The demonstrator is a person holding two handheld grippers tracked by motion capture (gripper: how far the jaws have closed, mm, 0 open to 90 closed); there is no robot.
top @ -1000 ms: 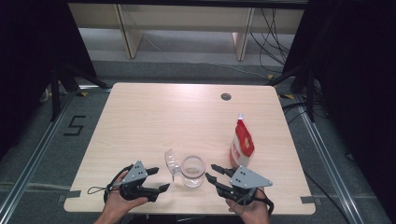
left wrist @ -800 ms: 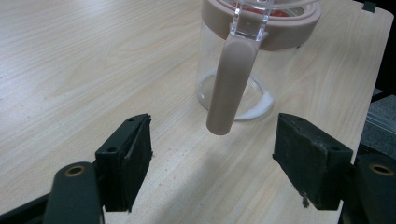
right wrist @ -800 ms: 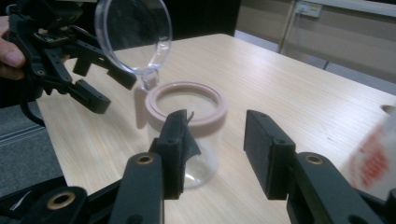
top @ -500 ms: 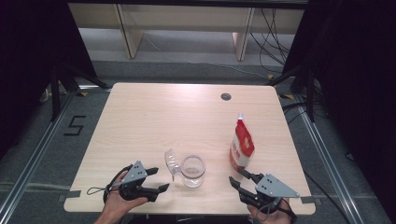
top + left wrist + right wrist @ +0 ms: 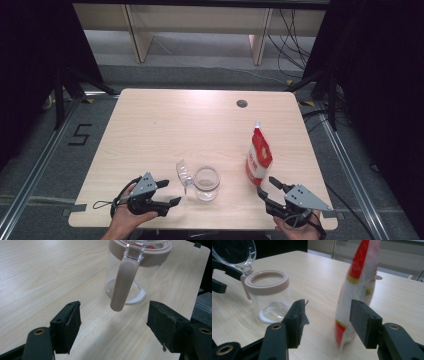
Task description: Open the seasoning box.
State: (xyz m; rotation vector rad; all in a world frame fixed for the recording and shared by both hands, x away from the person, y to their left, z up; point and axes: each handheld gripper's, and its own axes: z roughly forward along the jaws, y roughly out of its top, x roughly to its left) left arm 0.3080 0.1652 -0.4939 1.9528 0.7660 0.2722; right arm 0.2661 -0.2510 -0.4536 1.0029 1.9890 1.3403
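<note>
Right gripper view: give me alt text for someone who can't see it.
The right gripper is open, its black fingers near the base of a standing red-and-white pouch on a wooden table, not pressing it. To the left stands a clear jar with a pink rim, its clear lid flipped open.

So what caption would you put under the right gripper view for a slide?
Open right tool faces a standing red-and-white pouch, with an open glass jar beside it on the table.
</note>
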